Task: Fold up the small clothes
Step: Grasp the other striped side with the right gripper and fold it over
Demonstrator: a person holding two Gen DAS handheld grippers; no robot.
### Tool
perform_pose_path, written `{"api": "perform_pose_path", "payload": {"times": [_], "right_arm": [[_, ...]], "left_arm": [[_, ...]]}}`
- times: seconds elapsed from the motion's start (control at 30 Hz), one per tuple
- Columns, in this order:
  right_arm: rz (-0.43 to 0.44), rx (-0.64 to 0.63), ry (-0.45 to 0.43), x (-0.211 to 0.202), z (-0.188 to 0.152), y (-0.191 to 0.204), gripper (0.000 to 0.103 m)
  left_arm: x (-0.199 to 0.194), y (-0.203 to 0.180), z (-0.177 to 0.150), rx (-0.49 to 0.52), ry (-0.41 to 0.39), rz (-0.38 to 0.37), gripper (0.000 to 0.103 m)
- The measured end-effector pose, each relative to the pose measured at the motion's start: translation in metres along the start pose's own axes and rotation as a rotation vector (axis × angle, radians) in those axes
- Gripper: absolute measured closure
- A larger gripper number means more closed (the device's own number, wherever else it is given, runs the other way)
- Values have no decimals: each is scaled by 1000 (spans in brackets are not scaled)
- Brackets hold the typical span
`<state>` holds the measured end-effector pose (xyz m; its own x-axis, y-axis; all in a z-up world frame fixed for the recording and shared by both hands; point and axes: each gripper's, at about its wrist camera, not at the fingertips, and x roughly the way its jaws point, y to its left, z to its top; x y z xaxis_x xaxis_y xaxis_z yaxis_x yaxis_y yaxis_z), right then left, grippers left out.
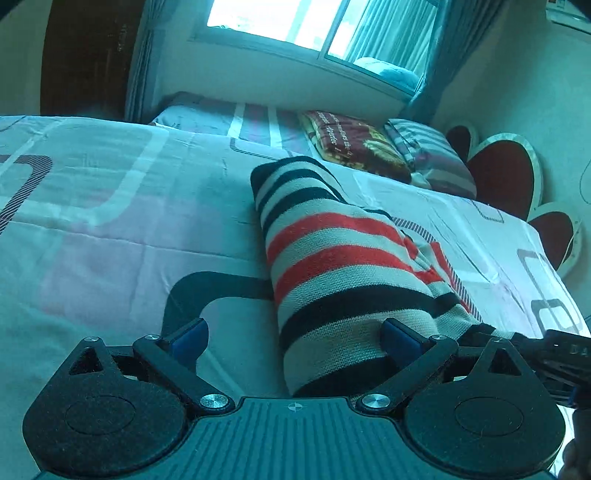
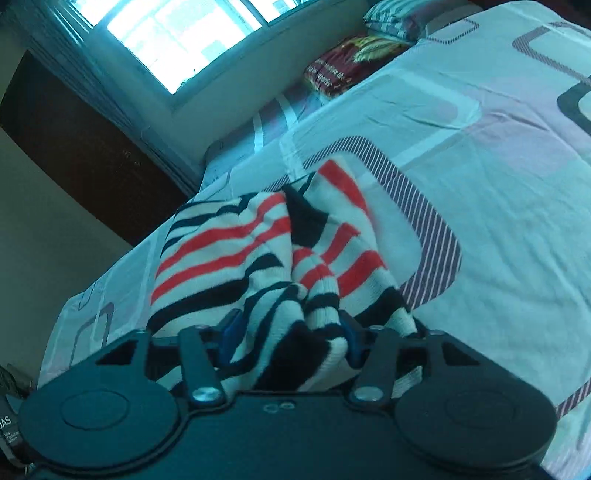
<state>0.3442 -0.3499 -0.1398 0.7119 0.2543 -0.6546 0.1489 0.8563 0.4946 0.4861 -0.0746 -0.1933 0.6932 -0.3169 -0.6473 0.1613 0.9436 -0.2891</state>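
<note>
A small knitted garment (image 1: 332, 266) with white, red and black stripes lies on the bed. In the left wrist view it runs from near my gripper away toward the pillows. My left gripper (image 1: 295, 339) is open, its blue pads (image 1: 192, 338) wide apart, with the garment's near end lying between the right pad and the middle. In the right wrist view the garment (image 2: 236, 243) is bunched up, and my right gripper (image 2: 290, 339) is shut on a gathered fold of it. The right gripper's body shows at the left wrist view's right edge (image 1: 554, 354).
The bed sheet (image 1: 110, 229) is pale with rounded rectangle prints. A dark red folded blanket (image 1: 354, 144) and a striped pillow (image 1: 432, 155) lie at the head end. Red heart-shaped headboard panels (image 1: 506, 166), a window (image 1: 317, 26) and a dark wardrobe (image 2: 74, 147) stand beyond.
</note>
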Motion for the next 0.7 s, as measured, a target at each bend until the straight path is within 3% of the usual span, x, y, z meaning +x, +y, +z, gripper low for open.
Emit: {"api": "perform_pose_path", "payload": {"times": [0.17, 0.23, 0.27, 0.4, 0.5, 0.57, 0.67, 0.7], "right_arm": [[13, -51, -21, 22, 8, 8, 54], [37, -88, -35, 21, 7, 15, 72], [49, -110, -49, 16, 7, 20, 75], [56, -201, -217, -25, 14, 38, 80], [-4, -248, -310, -46, 14, 33, 81], [-43, -176, -278, -38, 10, 8, 81], [-70, -93, -130, -6, -14, -25, 79], [-67, -90, -149, -8, -19, -27, 77]], "left_arm": [[-5, 3, 2, 0, -3, -15, 3], [-8, 3, 3, 4, -18, 1, 3], [-11, 2, 4, 6, -31, 13, 3], [-25, -7, 11, 24, -105, 38, 3], [-24, -22, 13, 60, -106, 22, 3], [-18, -31, 6, 95, -84, 29, 3], [0, -40, -10, 159, -20, 60, 3], [2, -41, -15, 168, -14, 57, 2]]}}
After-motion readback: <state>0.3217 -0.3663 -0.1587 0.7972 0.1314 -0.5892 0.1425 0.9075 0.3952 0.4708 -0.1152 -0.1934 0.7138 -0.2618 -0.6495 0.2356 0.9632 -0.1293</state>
